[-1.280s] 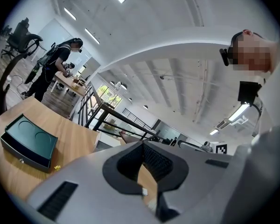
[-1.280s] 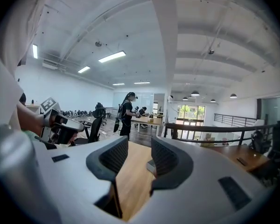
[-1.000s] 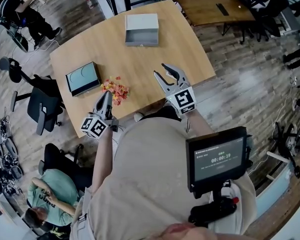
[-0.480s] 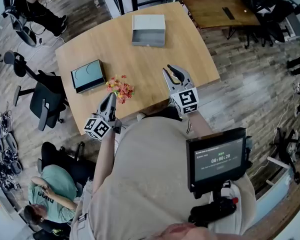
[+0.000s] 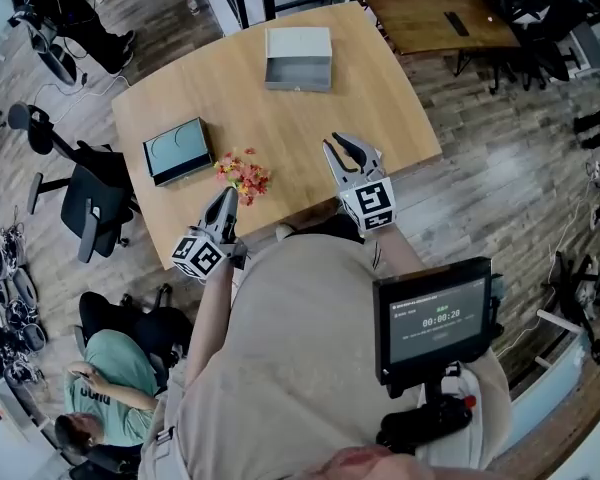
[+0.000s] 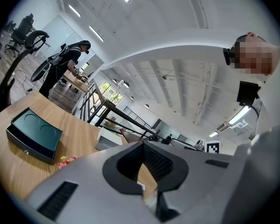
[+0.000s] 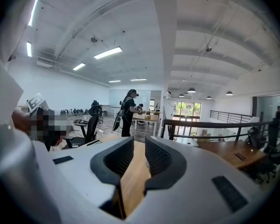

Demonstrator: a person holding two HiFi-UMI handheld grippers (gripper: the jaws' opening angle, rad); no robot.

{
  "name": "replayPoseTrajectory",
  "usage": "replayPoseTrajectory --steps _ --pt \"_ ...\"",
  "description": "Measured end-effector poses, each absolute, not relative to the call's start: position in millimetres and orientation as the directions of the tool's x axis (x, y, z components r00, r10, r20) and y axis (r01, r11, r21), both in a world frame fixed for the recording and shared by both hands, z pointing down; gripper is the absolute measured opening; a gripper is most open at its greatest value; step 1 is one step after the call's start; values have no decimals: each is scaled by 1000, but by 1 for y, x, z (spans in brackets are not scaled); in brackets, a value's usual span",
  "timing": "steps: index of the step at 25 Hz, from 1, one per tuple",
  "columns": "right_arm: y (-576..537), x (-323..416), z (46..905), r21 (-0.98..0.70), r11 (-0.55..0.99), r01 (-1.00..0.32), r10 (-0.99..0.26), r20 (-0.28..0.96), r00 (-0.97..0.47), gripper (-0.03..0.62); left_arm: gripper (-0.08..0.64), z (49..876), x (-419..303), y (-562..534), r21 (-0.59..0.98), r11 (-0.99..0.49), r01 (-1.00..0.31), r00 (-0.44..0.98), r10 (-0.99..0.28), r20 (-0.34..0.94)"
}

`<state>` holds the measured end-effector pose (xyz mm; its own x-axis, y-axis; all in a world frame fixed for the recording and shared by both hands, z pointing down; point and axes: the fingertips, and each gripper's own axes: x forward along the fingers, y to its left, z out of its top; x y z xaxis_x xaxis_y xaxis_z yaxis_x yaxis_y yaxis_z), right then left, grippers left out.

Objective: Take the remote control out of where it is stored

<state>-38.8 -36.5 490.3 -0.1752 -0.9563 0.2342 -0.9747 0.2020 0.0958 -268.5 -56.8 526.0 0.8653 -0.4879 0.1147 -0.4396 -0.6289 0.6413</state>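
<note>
Pose: both claws are held out level over the near edge of the tabletop (image 5: 280, 118), one on each side of the person's torso, pointing toward the far side.

Left claw (image 5: 224, 198): jaws together at the tips, nothing in them. It sits just beside a small pile of colourful bits (image 5: 243, 176).

Right claw (image 5: 342, 146): jaws have just been closing and are now drawn in to a narrow slit. Only bare wood shows between them.

Room: open wood lies between the claws and the grey box (image 5: 298, 60) at the far edge. The dark teal box (image 5: 176, 151) lies near the left edge, lid closed. An office chair (image 5: 85, 208) stands off that edge.

Count: two boxes, one pile, two claws.

Remote control: visible in no view; which box holds it cannot be told.
</note>
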Motion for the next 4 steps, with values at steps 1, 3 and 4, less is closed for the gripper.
replayPoseTrajectory --steps 1,3,4 --pt "-35 -38 491 93 201 -975 -956 235 -175 86 5 526 -268 -57 640 -631 -438 866 -486 114" --pt "-33 -37 493 85 199 -976 -955 239 -174 86 5 525 -267 -57 638 -634 -436 868 -483 114" --pt "-32 -36 493 81 198 -977 -955 241 -174 86 5 525 -267 -57 636 -636 -436 869 -482 114"
